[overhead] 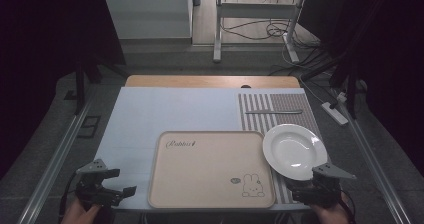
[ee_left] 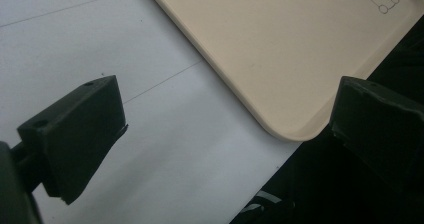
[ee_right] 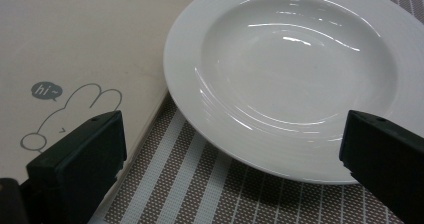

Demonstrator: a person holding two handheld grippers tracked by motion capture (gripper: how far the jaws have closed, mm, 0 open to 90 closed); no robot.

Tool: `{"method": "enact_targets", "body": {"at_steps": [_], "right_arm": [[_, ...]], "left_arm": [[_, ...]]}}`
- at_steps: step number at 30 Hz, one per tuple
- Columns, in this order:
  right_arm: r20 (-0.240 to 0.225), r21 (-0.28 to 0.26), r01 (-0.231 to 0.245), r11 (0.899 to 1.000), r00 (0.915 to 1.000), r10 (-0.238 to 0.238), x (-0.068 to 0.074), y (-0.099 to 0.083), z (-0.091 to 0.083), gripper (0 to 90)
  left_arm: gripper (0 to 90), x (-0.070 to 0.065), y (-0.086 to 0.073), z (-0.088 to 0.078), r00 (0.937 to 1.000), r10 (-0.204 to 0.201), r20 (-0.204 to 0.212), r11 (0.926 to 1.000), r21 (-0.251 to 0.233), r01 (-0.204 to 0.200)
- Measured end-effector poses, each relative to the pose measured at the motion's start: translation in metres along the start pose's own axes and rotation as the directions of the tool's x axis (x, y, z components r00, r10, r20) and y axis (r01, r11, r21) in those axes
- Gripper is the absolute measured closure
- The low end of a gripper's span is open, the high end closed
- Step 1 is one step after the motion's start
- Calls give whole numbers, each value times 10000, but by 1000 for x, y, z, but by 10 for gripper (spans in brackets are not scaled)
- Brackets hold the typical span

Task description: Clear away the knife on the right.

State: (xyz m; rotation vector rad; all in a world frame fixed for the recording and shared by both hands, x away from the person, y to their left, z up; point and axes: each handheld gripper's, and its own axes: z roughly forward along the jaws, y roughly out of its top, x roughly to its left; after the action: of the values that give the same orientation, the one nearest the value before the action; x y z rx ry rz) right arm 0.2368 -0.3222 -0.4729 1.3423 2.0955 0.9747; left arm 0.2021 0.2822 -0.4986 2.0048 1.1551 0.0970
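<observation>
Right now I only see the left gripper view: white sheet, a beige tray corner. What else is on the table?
Observer: A white plate sits on a striped placemat, just beyond the open right gripper.
Operator: Anything in the plate?
Observer: No, it is empty; its rim overlaps the tray edge.
Operator: Any cutlery?
Observer: One slim metal utensil lies on the placemat beyond the plate; I cannot tell what kind it is.
</observation>
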Motion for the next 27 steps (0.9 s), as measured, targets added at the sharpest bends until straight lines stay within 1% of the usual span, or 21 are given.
{"method": "enact_targets", "body": {"at_steps": [5,13,15,27], "right_arm": [[-78,84,120,9999,9999,-119,1,1,1,0],[-272,221,241,9995,9994,-235,1,1,3,0],[-224,265,256,9993,9994,-250,2,1,3,0],[-327,395,416,9984,9987,-404,3,3,4,0]], "left_arm": [[13,1,-1,-1,10000,-60,17,10000,-69,60],[12,0,-1,-1,10000,-35,-29,10000,-28,35],[12,0,-1,-1,10000,-30,-45,10000,-17,30],[12,0,-1,-1,10000,-52,-46,10000,-17,52]]}}
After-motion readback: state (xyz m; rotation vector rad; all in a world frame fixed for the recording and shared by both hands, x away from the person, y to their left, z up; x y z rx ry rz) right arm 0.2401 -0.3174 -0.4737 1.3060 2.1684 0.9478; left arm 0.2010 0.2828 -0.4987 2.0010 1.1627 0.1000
